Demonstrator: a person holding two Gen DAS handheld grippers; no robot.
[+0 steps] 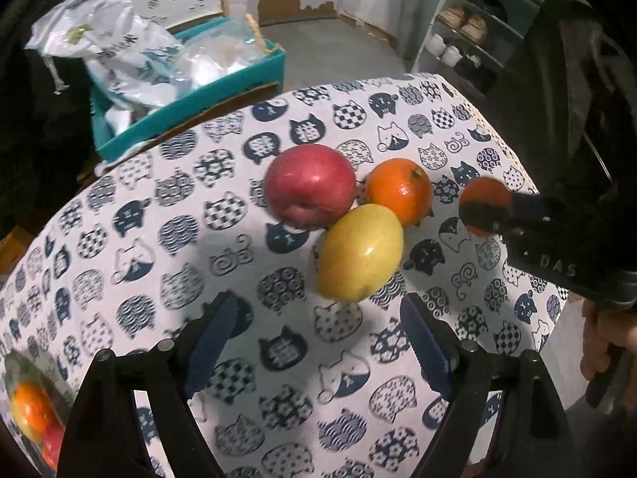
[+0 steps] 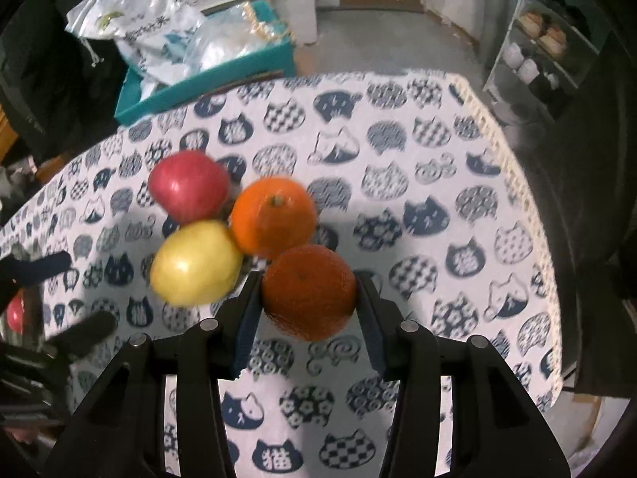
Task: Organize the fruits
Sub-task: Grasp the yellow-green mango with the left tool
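Note:
A red apple [image 1: 309, 184], a yellow apple [image 1: 360, 251] and an orange [image 1: 399, 190] sit bunched together on the cat-print tablecloth [image 1: 159, 239]. My left gripper [image 1: 318, 334] is open and empty, just short of the yellow apple. My right gripper [image 2: 308, 298] is shut on a second orange [image 2: 308, 290], held beside the bunch; it also shows in the left wrist view [image 1: 483, 205]. In the right wrist view the red apple [image 2: 189, 186], yellow apple [image 2: 195, 263] and loose orange [image 2: 274, 217] lie ahead to the left.
A clear bowl [image 1: 32, 410] holding fruit stands at the table's near left edge. A teal box [image 1: 191, 99] with plastic bags stands behind the table. Shelves with dishes [image 1: 466, 32] are at the back right. The table's right edge [image 2: 533, 207] drops to the floor.

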